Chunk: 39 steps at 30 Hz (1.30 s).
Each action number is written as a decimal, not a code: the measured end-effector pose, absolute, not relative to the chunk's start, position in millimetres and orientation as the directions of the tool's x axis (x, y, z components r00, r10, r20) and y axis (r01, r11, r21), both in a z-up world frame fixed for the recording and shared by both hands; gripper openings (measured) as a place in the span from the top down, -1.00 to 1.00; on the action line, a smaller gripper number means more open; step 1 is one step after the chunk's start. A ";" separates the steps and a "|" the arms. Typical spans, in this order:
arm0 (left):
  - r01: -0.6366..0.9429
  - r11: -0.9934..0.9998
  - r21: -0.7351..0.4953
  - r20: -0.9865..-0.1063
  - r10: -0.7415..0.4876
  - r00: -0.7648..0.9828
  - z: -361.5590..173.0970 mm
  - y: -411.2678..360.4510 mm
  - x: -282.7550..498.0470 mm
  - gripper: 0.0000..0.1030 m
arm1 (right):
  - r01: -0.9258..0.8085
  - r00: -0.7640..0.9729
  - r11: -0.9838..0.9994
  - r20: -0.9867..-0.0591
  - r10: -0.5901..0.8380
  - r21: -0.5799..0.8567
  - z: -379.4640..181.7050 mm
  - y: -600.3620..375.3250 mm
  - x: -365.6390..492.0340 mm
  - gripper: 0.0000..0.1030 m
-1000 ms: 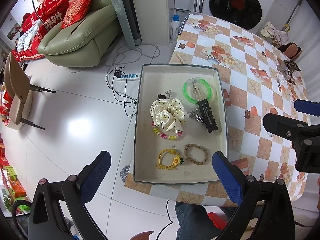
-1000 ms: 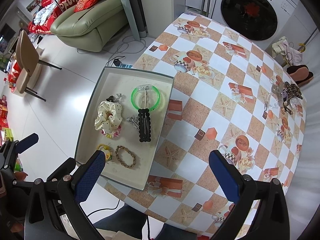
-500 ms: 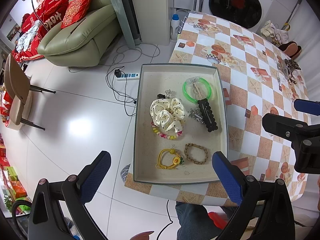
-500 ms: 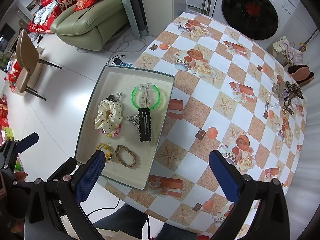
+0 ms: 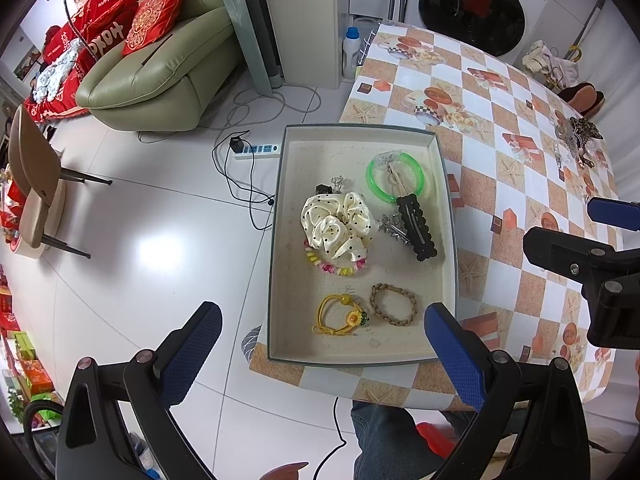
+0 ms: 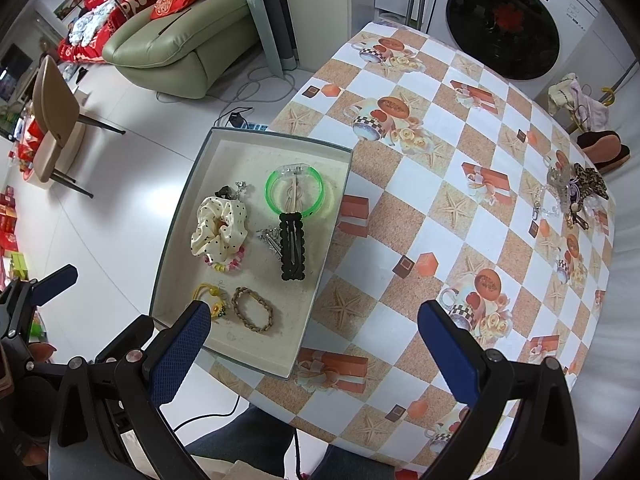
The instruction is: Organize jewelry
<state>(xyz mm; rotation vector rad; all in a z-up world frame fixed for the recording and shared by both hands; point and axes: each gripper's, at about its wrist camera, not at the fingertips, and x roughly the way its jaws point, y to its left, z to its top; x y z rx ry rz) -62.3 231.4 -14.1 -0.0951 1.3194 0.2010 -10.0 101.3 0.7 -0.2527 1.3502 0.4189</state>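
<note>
Seven or so pieces lie in your shallow grey tray, which sits at the table's left edge, one side overhanging the floor. At the far end a green bangle rings a beige hair tie; a black scalloped hair clip touches the bangle's near rim, with a small silver clip just beside it. To their left a cream polka-dot scrunchie lies partly over a pastel bead bracelet. Near the front rim a yellow flower hair tie and a braided tan bracelet lie side by side, close but apart.

More jewelry is heaped at the table's far right edge — well apart from the tray.

Your left gripper hovers above the tray's near end, fingers spread wide, empty. Your right gripper hangs over the tablecloth just right of the tray — also spread wide and empty.
</note>
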 end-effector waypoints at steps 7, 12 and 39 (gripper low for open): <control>-0.201 0.978 0.046 -0.967 0.093 0.235 -14.4 231.4 -64.2 -1.00 | -0.433 0.161 0.899 -0.976 0.147 0.064 1.6 101.5 -8.8 -0.99; -0.200 0.979 0.046 -0.967 0.094 0.238 -14.4 231.3 -65.7 -1.00 | -0.433 0.161 0.899 -0.976 0.146 0.064 1.8 101.6 -8.7 -0.99; -0.229 0.971 0.062 -0.968 0.114 0.224 -14.7 236.5 -70.3 -1.00 | -0.452 0.148 0.889 -0.977 0.153 0.071 -2.1 108.6 -18.0 -0.99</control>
